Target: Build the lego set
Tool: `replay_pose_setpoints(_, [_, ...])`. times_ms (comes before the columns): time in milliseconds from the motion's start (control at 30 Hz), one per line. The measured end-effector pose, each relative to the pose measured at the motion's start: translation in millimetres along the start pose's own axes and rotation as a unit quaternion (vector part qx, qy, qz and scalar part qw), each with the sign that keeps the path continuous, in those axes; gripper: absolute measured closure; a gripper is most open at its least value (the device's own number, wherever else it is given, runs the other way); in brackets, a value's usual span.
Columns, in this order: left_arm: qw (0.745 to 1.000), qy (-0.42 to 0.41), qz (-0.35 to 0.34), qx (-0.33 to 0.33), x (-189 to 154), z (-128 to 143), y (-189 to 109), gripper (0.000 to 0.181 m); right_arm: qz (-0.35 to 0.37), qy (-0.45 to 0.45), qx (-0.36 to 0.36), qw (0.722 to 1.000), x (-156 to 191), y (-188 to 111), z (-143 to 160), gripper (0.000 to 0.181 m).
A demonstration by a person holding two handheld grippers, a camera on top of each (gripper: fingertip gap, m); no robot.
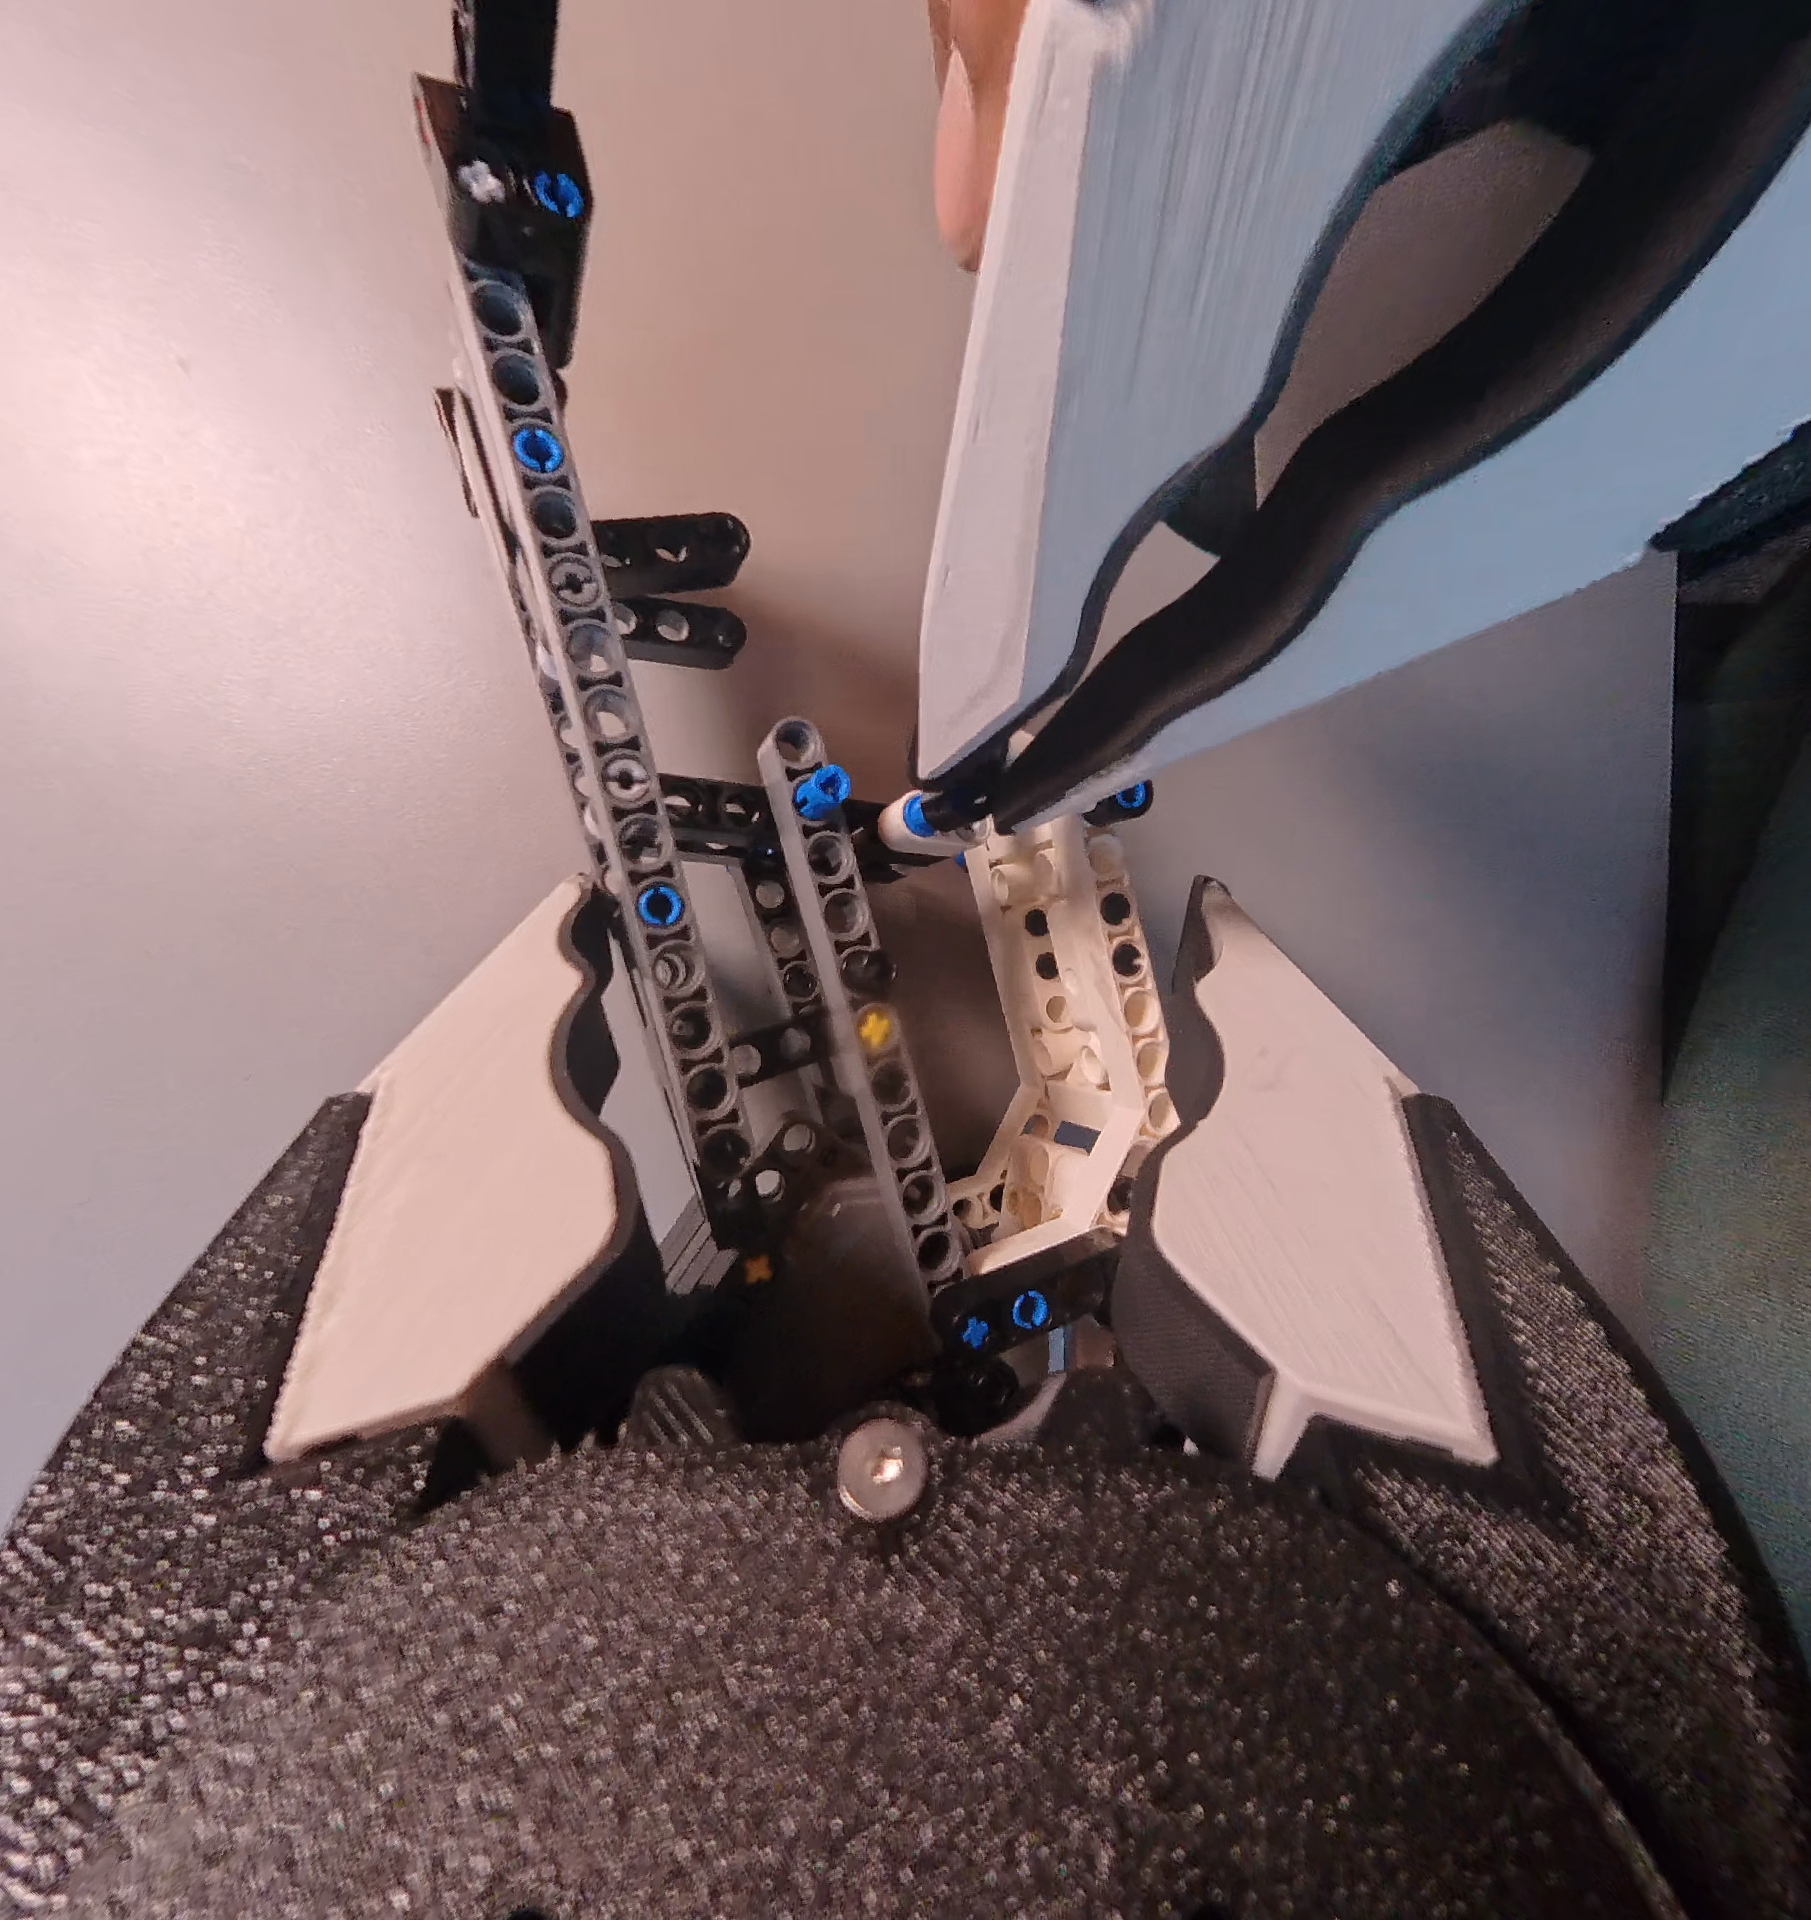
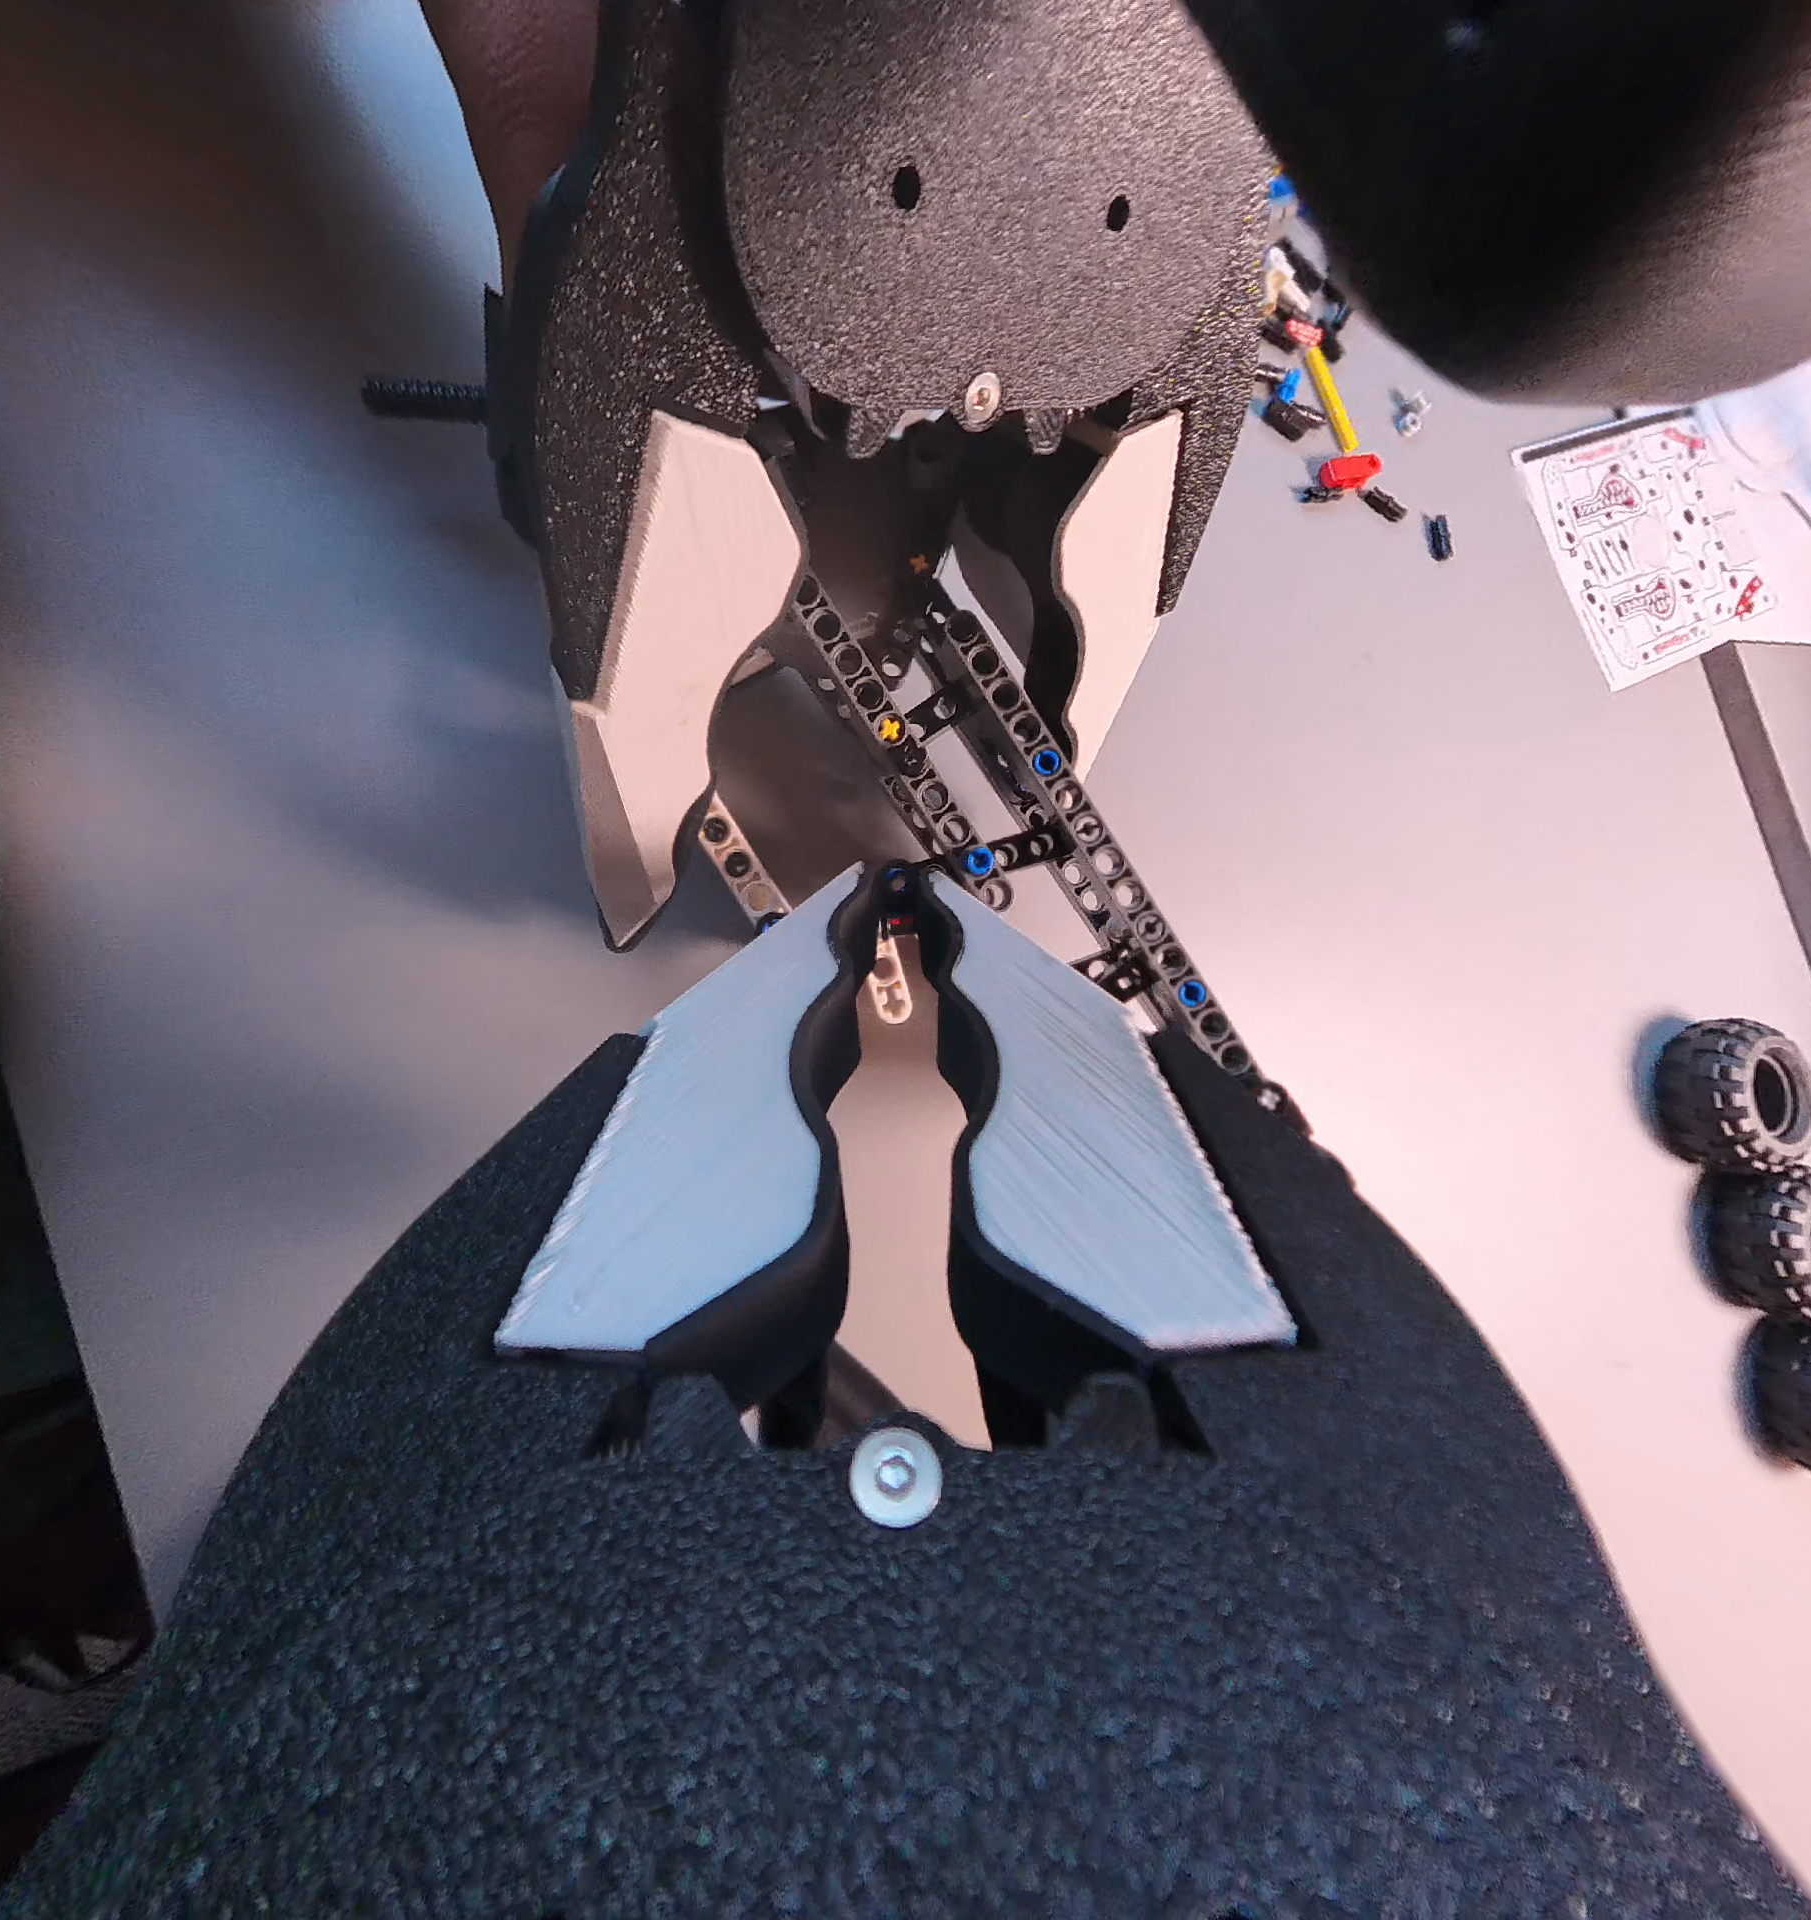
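Observation:
My left gripper (image 1: 896, 914) is shut on a lego frame (image 1: 589, 665) made of long grey beams, black cross beams and a white section, and holds it upright above the white table. My right gripper (image 1: 945, 808) comes in from the upper right. Its tips are shut on a small white connector with a blue pin (image 1: 906, 821) and hold it against the top of the frame's white section. In the right wrist view my right gripper (image 2: 896, 883) pinches that connector (image 2: 890, 997). The left gripper (image 2: 849, 831) faces it and holds the frame (image 2: 1077, 831).
Three black tyres (image 2: 1732, 1091) lie at the right of the table. A sticker sheet (image 2: 1649, 540) and several loose pieces, including a red part on a yellow axle (image 2: 1337, 457), lie at the far right. A dark seam (image 2: 1774, 810) runs across the table there. Across from one pair of fingers to the other is roughly 5 cm. From my left tips it is roughly 40 cm to the dark seam (image 2: 1774, 810); from my right, 45 cm.

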State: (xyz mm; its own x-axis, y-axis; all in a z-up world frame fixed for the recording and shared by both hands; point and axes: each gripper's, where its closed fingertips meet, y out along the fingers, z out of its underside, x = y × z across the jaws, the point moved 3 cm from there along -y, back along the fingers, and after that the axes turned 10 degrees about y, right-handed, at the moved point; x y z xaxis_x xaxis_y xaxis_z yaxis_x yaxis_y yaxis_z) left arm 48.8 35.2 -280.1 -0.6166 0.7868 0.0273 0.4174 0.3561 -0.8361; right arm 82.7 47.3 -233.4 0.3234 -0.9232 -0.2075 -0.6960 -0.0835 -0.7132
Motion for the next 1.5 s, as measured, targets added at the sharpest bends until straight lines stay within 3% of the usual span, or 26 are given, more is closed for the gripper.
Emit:
replay_pose_setpoints(300, [0.998, -0.022, 0.034, -0.047, -1, -6, -13, 0.068, -0.021, 0.051, -0.001, 0.998, -2, 3, 1, 0.16])
replay_pose_setpoints(467, [0.989, -0.049, 0.068, -0.118, 7, -6, -44, 0.081, -0.055, 0.087, -0.068, 0.992, -5, -22, 6, 0.139])
replay_pose_setpoints(567, [0.984, -0.057, 0.082, -0.147, 13, -4, -56, 0.097, -0.02, 0.052, -0.071, 0.996, -16, -20, 32, 0.142])
replay_pose_setpoints(700, [0.985, -0.044, 0.08, -0.149, 16, -2, -57, 0.108, 0.016, -0.04, -0.098, 0.994, -14, 6, 19, 0.144])
replay_pose_setpoints(833, [0.988, -0.036, 0.042, -0.141, 11, 2, -63, 0.104, 0.004, -0.084, -0.134, 0.987, -19, 10, 4, 0.169])
replay_pose_setpoints(900, [0.988, -0.039, 0.022, -0.146, 5, 3, -68, 0.102, -0.02, -0.102, -0.122, 0.987, -17, 10, 3, 0.17])
replay_pose_setpoints(1333, [0.98, 0.071, -0.175, -0.069, -5, 24, -64, 0.086, -0.137, 0.118, -0.078, 0.98, -15, 8, -43, 0.173])
replay_pose_setpoints(1500, [0.962, 0.131, -0.232, -0.054, 3, 33, -60, 0.106, -0.142, 0.138, -0.07, 0.978, -13, 9, -54, 0.174])
